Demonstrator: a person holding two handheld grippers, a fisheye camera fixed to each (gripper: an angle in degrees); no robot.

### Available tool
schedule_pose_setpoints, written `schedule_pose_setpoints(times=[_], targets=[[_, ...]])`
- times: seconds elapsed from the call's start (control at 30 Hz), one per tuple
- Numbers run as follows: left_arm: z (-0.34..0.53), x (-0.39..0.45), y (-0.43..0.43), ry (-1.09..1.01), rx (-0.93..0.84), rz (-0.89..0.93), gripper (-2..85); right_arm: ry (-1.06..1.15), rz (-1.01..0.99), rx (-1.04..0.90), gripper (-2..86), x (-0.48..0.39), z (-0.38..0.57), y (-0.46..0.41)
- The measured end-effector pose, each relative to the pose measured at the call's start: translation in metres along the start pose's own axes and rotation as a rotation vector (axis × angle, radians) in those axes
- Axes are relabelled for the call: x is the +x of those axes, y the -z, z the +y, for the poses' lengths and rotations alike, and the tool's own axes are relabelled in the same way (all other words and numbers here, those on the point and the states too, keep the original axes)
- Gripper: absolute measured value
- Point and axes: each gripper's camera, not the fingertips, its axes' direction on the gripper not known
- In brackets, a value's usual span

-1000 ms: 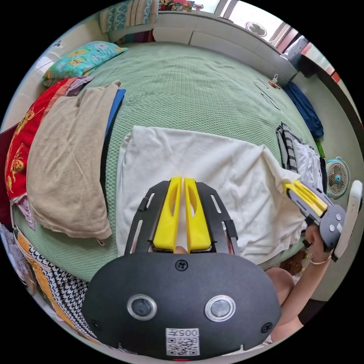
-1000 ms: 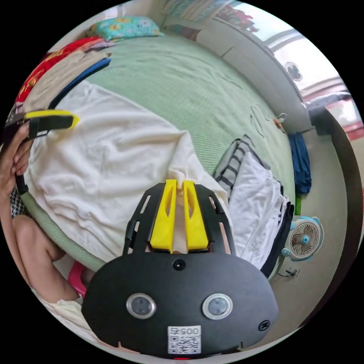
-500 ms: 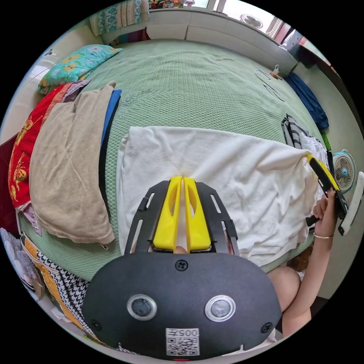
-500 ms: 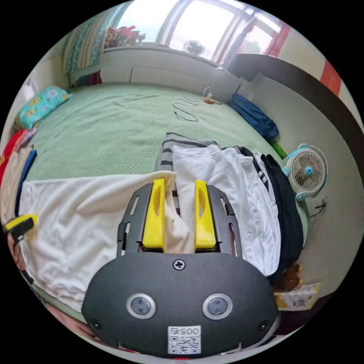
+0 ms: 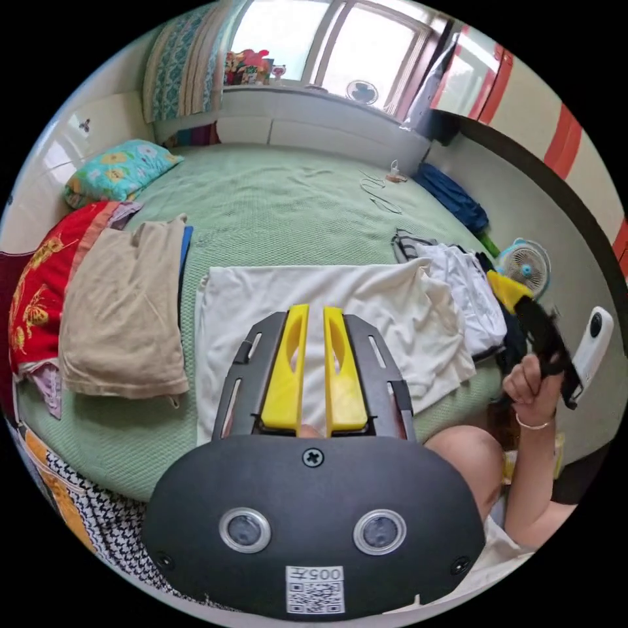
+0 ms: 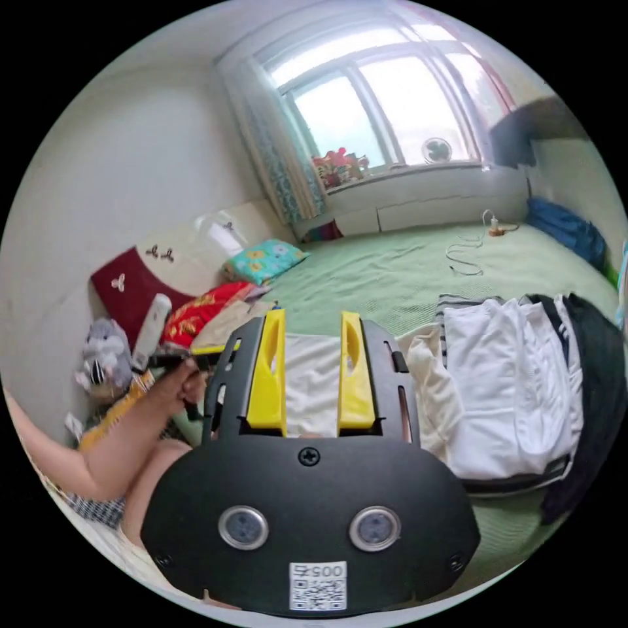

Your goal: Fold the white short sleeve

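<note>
The white shirt [image 5: 340,307] lies folded on the green bed [image 5: 288,196], its long axis running across the bed's near edge, between the tan towel [image 5: 121,314] and a pile of clothes [image 6: 517,386]. The left gripper [image 5: 313,313] has its jaws slightly parted, gripping nothing. The right gripper [image 6: 312,319] is spread wide, empty. The right gripper view adds the window [image 6: 366,111].

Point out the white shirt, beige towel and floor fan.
white shirt [image 5: 340,288]: left gripper view, flat upper panel.
beige towel [image 5: 121,314]: left gripper view, middle of the top fold.
floor fan [image 5: 526,269]: left gripper view, centre hub.
</note>
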Motion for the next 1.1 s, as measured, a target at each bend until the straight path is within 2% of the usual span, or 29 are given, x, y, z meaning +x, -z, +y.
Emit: schedule_pose_setpoints(times=[0.17, 0.4, 0.7, 0.9, 1.1], targets=[[0.047, 0.033, 0.076, -0.073, 0.025, -0.028, 10.0, 0.163, 0.039, -0.092, 11.9, -0.025, 0.033, 0.031], [0.111, 0.037, 0.1, -0.036, -0.001, -0.061, 10.9, 0.384, 0.164, -0.248, 9.7, -0.046, 0.085, 0.0], [0.151, 0.041, 0.097, -0.028, -0.069, -0.083, 9.5, 0.422, 0.232, -0.464, 7.9, -0.025, 0.092, -0.053], [0.153, 0.045, 0.09, -0.077, -0.087, -0.09, 7.2, 0.339, 0.147, -0.484, 0.7, -0.005, 0.06, -0.046], [0.147, 0.046, 0.058, -0.139, -0.161, -0.027, 9.8, 0.345, 0.128, -0.481, 0.2, -0.012, -0.011, -0.029]])
